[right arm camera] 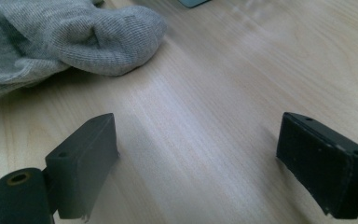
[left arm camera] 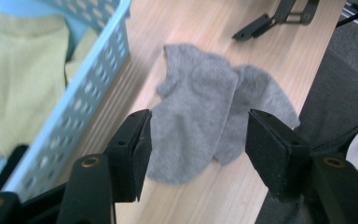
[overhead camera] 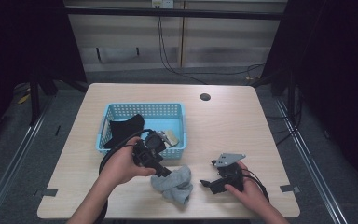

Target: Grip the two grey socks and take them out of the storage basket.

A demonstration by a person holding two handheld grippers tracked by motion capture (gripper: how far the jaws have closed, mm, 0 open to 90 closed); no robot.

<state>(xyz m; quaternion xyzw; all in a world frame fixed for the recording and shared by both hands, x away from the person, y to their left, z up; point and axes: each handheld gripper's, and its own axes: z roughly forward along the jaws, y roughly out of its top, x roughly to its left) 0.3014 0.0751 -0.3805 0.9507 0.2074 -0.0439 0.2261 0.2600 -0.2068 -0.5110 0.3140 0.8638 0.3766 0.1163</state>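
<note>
The grey socks (overhead camera: 175, 183) lie in a loose heap on the tabletop (overhead camera: 223, 126), just outside the blue basket (overhead camera: 142, 112) at about 5 o'clock from it. The left gripper (left arm camera: 196, 140) hangs over them with its fingers apart and nothing between the pads. To grasp well, I judge it should come straight down on the thick middle fold and close there, while the right gripper (right arm camera: 198, 154), at 3 o'clock of the heap with fingers also apart, waits.

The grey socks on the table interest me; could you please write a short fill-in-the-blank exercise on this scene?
1. The grey socks lie on the table, just outside the light ____ basket.
2. The left gripper hovers over the socks with its jaws ____.
3. The yellow-green garment lies inside the ____.

Missing words: blue; open; basket
</note>
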